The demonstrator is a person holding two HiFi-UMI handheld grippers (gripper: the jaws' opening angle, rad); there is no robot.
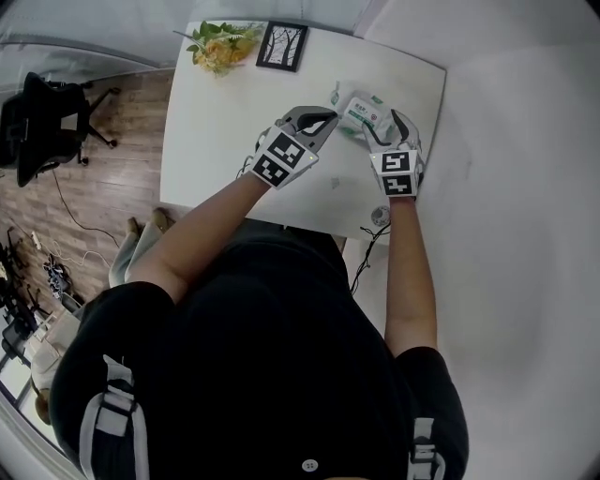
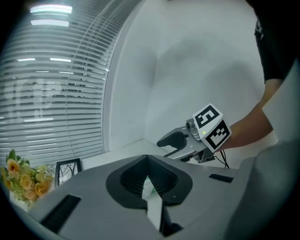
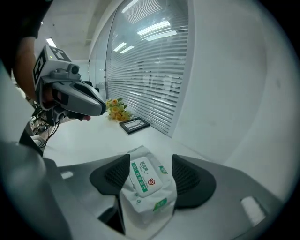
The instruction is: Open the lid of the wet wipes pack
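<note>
White soft-plastic wet wipes pack [image 3: 145,185] with a green-printed lid lies far right on the white worktop [image 1: 225,141], its long axis pointing away just ahead of the right tool [image 1: 384,131], whose jaws stand released and empty, nearer than the clenched left tool [image 1: 328,119].

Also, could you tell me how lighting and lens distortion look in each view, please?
Head view: fisheye bows the table edges; light is even. Left gripper view: ceiling lamps glare above the blinds; corners go dark. Right gripper view: wet wipes pack is sharp, the blinds curve.
</note>
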